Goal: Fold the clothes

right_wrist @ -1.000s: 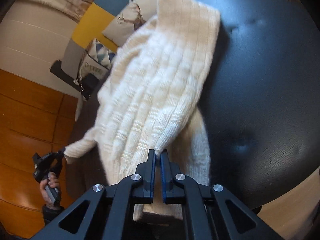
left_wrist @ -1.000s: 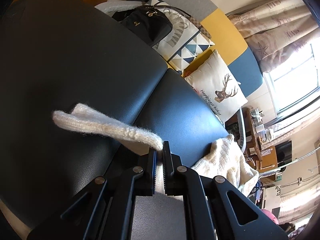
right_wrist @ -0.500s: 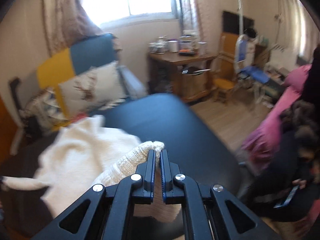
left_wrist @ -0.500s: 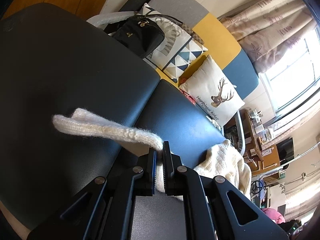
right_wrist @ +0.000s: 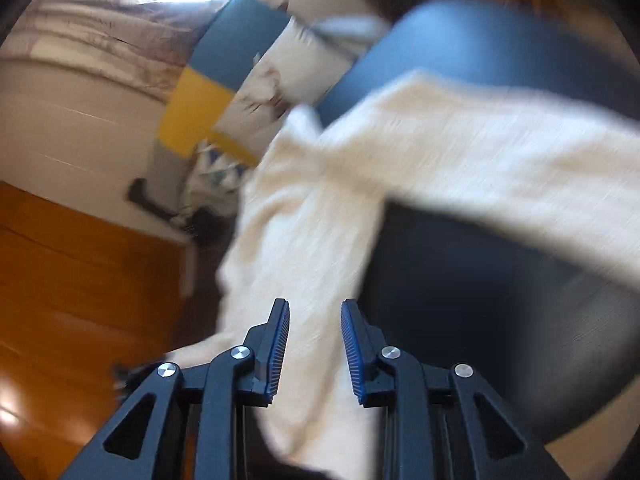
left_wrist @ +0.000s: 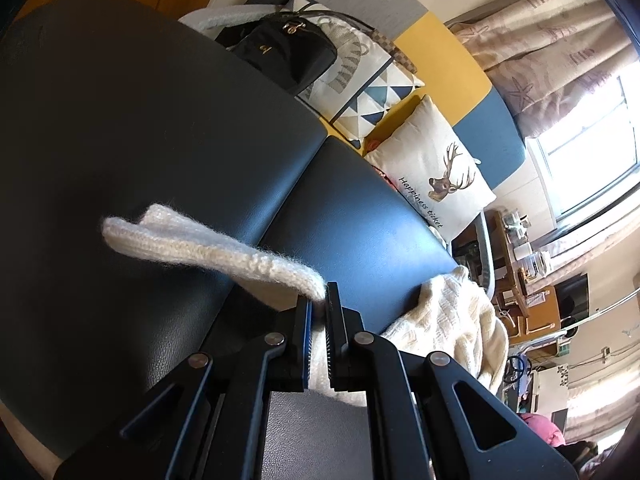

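Smooth dark padded bench (left_wrist: 160, 128) under fuzzy, ribbed cream knit sweater (right_wrist: 460, 152)

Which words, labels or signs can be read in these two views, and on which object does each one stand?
"Happiness ticket": black script on the white deer cushion, beside the stag's head, left wrist view.
Gold mark on the black bag: too small to read.
Grey lettering on the patterned cushion: partly hidden and warped, not readable.
Print on the curtain: not readable.
Right wrist view: blurred, no text readable.
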